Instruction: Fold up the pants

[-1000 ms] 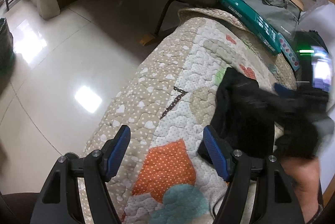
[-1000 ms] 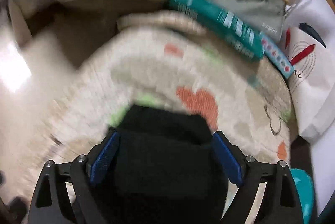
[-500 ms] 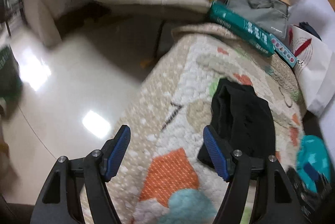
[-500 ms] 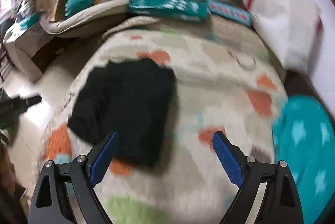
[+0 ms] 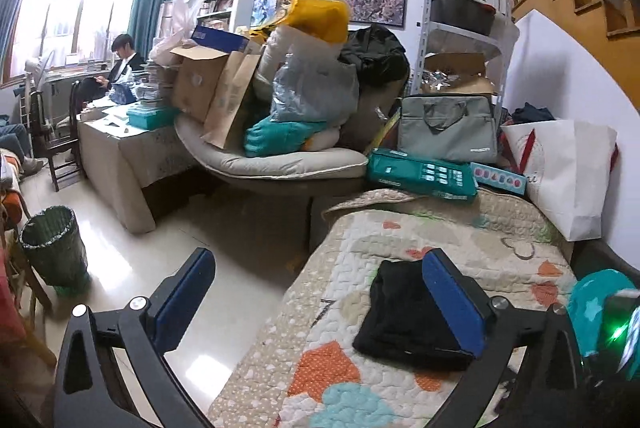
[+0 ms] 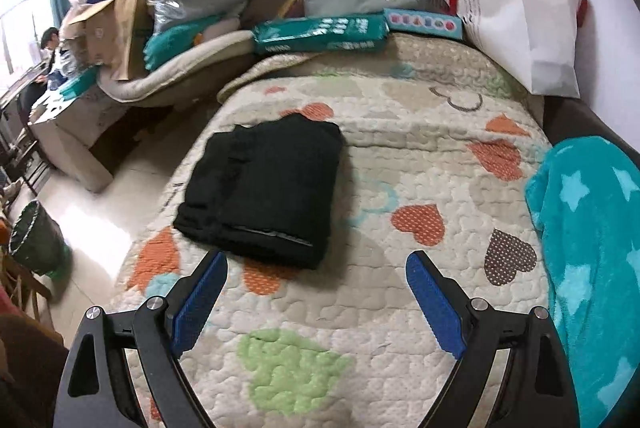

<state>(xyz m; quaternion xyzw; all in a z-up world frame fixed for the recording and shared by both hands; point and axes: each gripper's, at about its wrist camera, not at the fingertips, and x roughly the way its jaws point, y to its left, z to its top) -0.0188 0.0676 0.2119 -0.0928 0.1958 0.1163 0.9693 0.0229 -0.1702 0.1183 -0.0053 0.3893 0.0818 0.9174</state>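
Black pants (image 6: pixel 262 187): one, folded into a compact rectangle, centre-left of frame on the quilted bed cover (image 6: pixel 400 155). Left gripper (image 5: pixel 320 302): jaws just opened wide, empty. Right gripper (image 6: pixel 316 302): jaws released, empty. Step: folding apparently complete, both grippers clear; next, likely only smoothing or withdrawal.

Left wrist view: the left gripper's right finger (image 5: pixel 454 302) covers the right edge of the folded black pants (image 5: pixel 404 312). A green-lit device (image 5: pixel 624 328) at the right edge is cut off and blurred, too unclear to name. Right wrist view: the teal star blanket (image 6: pixel 592 244) runs out of frame on the right, and the green waste basket (image 6: pixel 34 240) is clipped at the left edge.
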